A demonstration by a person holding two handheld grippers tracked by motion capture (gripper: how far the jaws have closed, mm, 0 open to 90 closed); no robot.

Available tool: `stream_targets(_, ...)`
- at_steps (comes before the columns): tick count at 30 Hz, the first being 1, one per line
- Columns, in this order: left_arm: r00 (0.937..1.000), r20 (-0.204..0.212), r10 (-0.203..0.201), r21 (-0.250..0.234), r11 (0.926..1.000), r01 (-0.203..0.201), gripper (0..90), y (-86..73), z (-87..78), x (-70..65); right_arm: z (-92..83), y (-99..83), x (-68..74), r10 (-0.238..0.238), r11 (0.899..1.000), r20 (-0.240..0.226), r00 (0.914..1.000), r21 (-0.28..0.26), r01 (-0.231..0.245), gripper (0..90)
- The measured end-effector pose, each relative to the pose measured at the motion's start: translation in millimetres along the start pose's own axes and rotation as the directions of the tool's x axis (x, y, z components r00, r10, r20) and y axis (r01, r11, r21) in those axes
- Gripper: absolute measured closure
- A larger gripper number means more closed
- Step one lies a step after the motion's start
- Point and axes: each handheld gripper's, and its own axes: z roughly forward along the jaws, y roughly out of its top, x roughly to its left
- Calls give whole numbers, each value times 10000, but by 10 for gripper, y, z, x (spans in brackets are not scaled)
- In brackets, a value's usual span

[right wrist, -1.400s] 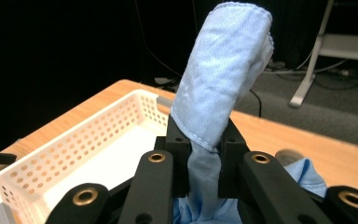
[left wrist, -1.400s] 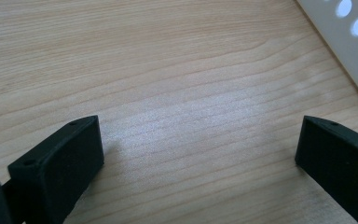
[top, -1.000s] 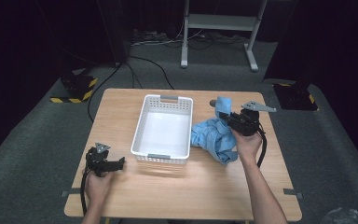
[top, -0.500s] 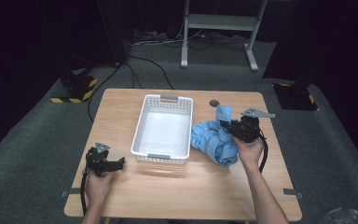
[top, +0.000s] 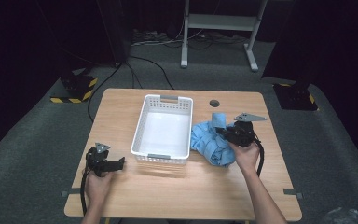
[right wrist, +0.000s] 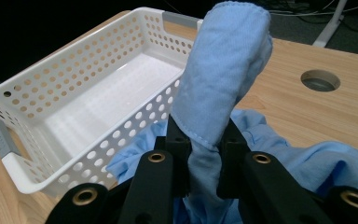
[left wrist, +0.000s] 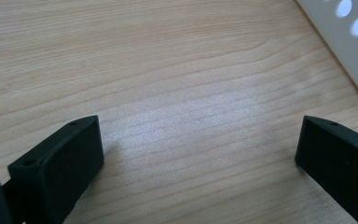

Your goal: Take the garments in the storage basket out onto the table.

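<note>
Right claw pinching the blue cloth (right wrist: 223,79), basket (top: 142,126) sitting empty next to it

So my right gripper (right wrist: 205,135) is clamped down on a fold of that cloth, and the pinched bit sticks up above the jaws like a little flag, while the rest of it lies in a crumpled heap on the table (top: 177,196) just to the right of the white basket, pretty much touching its long side. There's a round cable hole (top: 214,103) in the tabletop a bit beyond the basket's far right corner. My left gripper (top: 103,163) is parked on the wood off the basket's near left corner, jaws spread wide with nothing but bare table between them, and a corner of the basket wall is just peeking in at the edge of its own view.
</note>
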Motion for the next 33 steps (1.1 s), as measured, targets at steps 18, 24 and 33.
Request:
stream_targets(18, 10000, 1, 0, 0, 10000, 0, 11, 0, 0, 0, 34, -90, -29, 16, 9992, 325, 9995, 401, -29, 757)
stream_targets(24, 10000, 1, 1, 0, 10000, -1, 11, 0, 0, 0, 34, -94, -30, 95, 9992, 424, 9991, 394, -112, 686)
stream_targets(33, 10000, 1, 0, 0, 10000, 0, 11, 0, 0, 0, 77, -70, 16, 147, 9985, 580, 9982, 523, -177, 367)
